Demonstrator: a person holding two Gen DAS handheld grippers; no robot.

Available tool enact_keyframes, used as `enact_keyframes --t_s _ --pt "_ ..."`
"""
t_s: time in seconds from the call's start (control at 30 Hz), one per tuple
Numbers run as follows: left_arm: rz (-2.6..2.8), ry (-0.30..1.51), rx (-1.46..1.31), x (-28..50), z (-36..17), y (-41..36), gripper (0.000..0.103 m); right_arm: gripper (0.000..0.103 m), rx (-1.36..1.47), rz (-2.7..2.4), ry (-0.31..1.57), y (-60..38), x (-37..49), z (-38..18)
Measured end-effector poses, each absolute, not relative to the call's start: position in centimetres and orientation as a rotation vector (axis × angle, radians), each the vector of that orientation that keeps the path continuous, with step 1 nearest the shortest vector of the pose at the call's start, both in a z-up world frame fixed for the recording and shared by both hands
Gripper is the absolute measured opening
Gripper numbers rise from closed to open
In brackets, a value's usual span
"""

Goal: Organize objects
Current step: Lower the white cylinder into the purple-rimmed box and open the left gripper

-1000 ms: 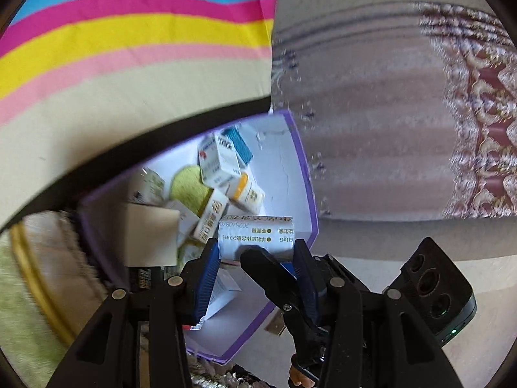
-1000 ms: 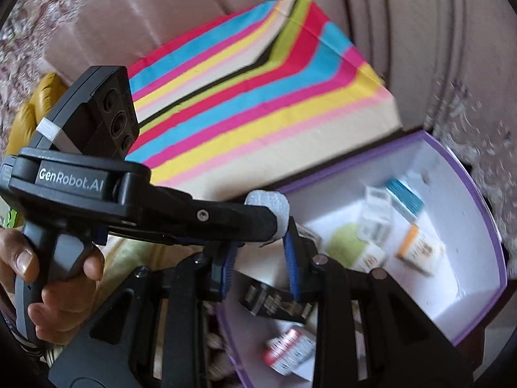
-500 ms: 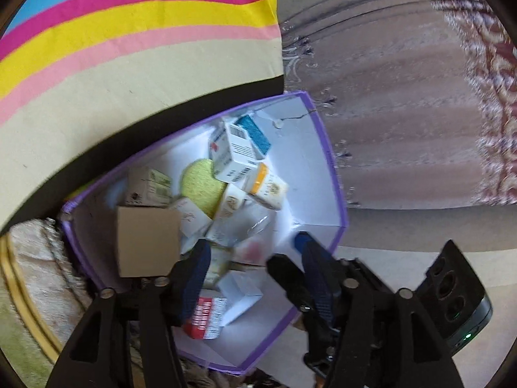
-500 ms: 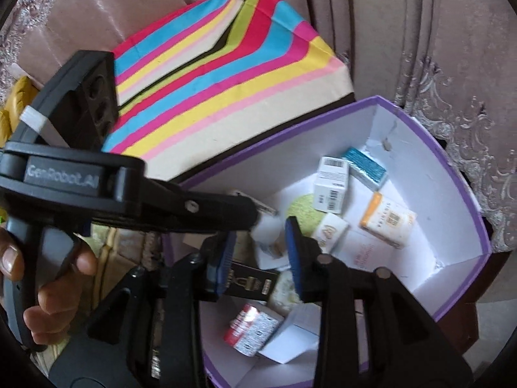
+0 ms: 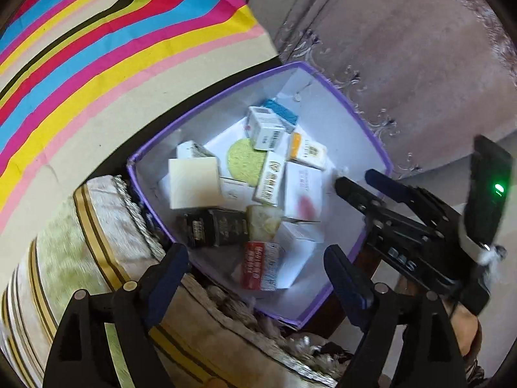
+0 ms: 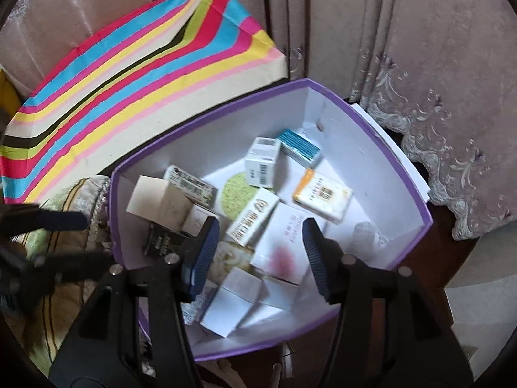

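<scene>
A purple box (image 5: 374, 148) with a white inside holds several small cartons, among them a white and pink carton (image 5: 302, 190), a black carton (image 5: 216, 228), a red carton (image 5: 260, 266) and an orange and white carton (image 6: 323, 194). The box also shows in the right wrist view (image 6: 416, 203). My left gripper (image 5: 255, 262) is open and empty above the box's near edge. My right gripper (image 6: 260, 242) is open and empty over the cartons, and it shows at the right of the left wrist view (image 5: 358, 182).
A rainbow-striped box (image 6: 139, 64) stands behind the purple box. A pale green and gold cushion (image 5: 64, 258) lies to its left. A mauve embroidered curtain (image 6: 420, 64) hangs behind and to the right.
Both grippers have opened and pulled back from the box. The white carton my left gripper held one second ago now lies in the box. The left gripper has moved off to the left.
</scene>
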State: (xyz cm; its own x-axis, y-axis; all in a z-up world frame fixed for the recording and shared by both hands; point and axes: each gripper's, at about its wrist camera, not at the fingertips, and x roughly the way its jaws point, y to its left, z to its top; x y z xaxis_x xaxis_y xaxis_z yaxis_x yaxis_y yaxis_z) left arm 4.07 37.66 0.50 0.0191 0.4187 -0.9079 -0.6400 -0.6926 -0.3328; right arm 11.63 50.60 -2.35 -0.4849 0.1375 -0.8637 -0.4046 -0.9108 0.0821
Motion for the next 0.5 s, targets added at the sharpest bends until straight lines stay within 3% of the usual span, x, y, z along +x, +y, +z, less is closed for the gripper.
enact_keyframes --t_s 0.1,0.5 --pt "1.855 0.308 -1.464 5.5 1.7 37.9 0.103 0.058 -1.377 2.417 0.392 51.1 12.2 -2.5" --pt "1.883 0.383 -1.397 7.0 2.5 38.7 0.103 0.059 -1.381 2.365 0.445 52.8 13.7 -3.3"
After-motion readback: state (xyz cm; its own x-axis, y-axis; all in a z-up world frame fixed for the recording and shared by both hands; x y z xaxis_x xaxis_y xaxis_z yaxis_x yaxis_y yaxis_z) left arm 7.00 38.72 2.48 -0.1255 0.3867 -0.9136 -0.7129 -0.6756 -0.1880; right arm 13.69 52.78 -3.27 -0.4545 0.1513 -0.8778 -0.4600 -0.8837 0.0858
